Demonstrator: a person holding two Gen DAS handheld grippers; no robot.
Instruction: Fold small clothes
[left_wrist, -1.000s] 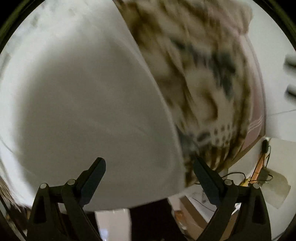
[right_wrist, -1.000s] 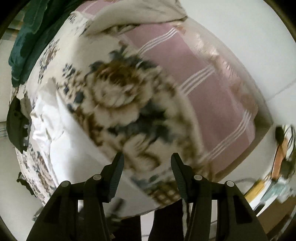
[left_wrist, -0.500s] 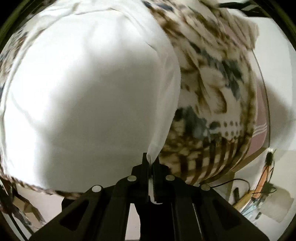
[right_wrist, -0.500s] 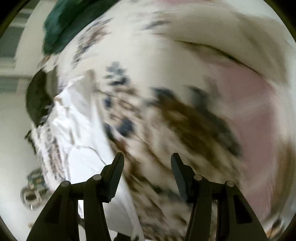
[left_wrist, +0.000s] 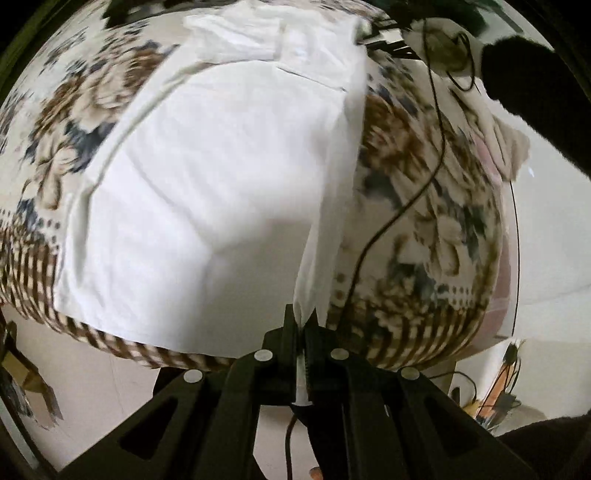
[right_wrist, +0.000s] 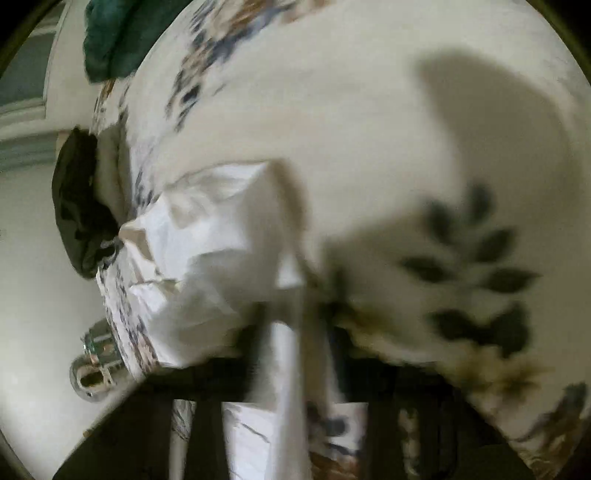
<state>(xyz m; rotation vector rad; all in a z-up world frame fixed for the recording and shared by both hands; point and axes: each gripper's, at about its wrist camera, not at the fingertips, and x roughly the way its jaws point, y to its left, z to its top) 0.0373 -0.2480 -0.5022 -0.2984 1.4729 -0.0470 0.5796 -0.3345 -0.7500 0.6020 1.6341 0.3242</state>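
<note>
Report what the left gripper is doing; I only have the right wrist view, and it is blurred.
Observer: The left gripper is shut on the near right edge of the white garment.
Operator: Describe how the garment lies.
Observer: Mostly spread flat on the floral cloth, with the pinched edge lifted into a ridge.
Operator: Name anything close to it.
Observer: A thin black cable runs across the floral cloth just right of the garment.

Black left claw (left_wrist: 302, 325), silver screws (left_wrist: 264, 355), thin cable (left_wrist: 289, 443)
</note>
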